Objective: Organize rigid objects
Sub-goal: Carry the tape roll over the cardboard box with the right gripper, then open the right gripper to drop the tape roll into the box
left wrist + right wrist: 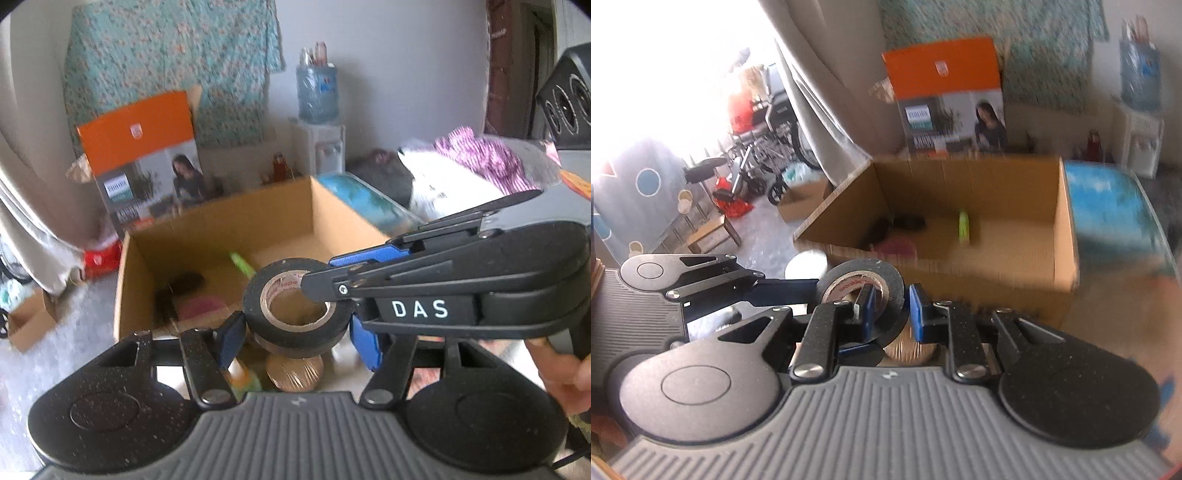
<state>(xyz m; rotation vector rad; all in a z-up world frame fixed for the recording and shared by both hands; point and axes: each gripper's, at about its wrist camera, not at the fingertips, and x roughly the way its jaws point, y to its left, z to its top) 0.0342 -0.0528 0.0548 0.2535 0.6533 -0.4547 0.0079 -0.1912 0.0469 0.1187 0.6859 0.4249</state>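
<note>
Pinching black tape roll (862, 291) wall, R gripper (890, 306) (L gripper (295, 332) apparently outside)

The left gripper (295, 332), black with blue pads, clamps the outer sides of a black tape roll (295, 314), while the matching right gripper (892, 308) pinches that roll's right wall, both angled downward.
</note>
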